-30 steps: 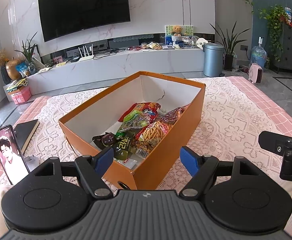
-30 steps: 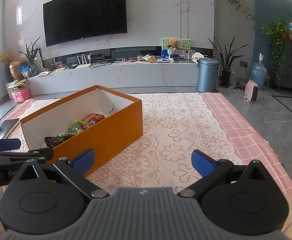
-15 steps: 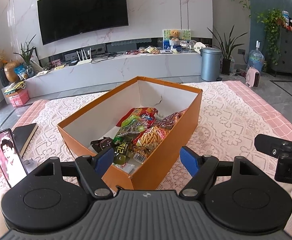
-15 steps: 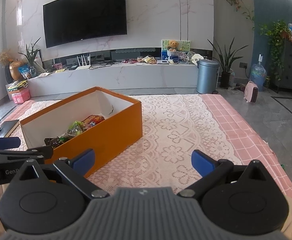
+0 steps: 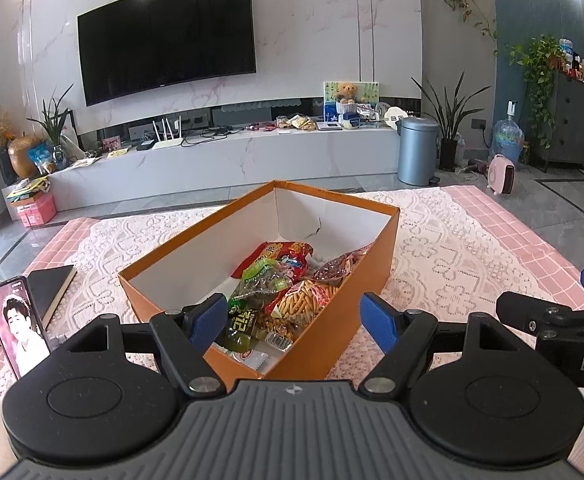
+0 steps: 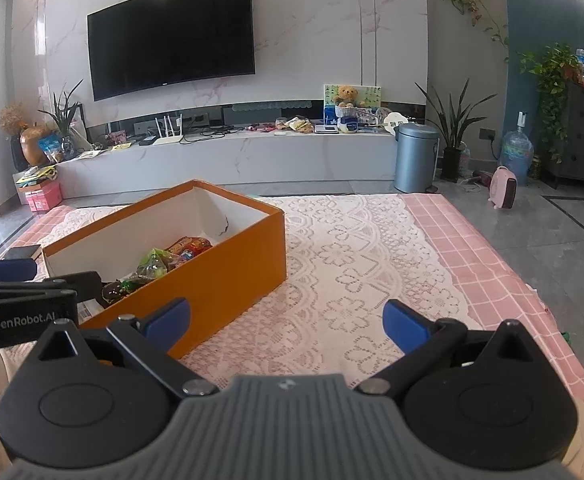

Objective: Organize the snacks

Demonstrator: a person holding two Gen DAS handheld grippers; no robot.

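Your left gripper [image 5: 295, 316] hangs with jaws spread wide and empty over the near corner of the orange box [image 5: 376, 264] at frame centre, snack packets [image 5: 288, 284] heaped inside against its right wall, while your right gripper [image 6: 286, 318] gapes empty above the lace cloth [image 6: 356, 264].

You are in a home living room; a large television [image 5: 167, 36] hangs on a marble wall above a long low media bench [image 5: 228, 160] strewn with a router [image 5: 167, 142], cables and a teddy bear [image 5: 347, 92]; potted plants [image 5: 450, 120], a pedal bin [image 5: 417, 150] and a water jug [image 5: 509, 140] stand on the grey tiled floor [image 5: 564, 204]; a lace cloth [image 5: 444, 248] covers the near surface.
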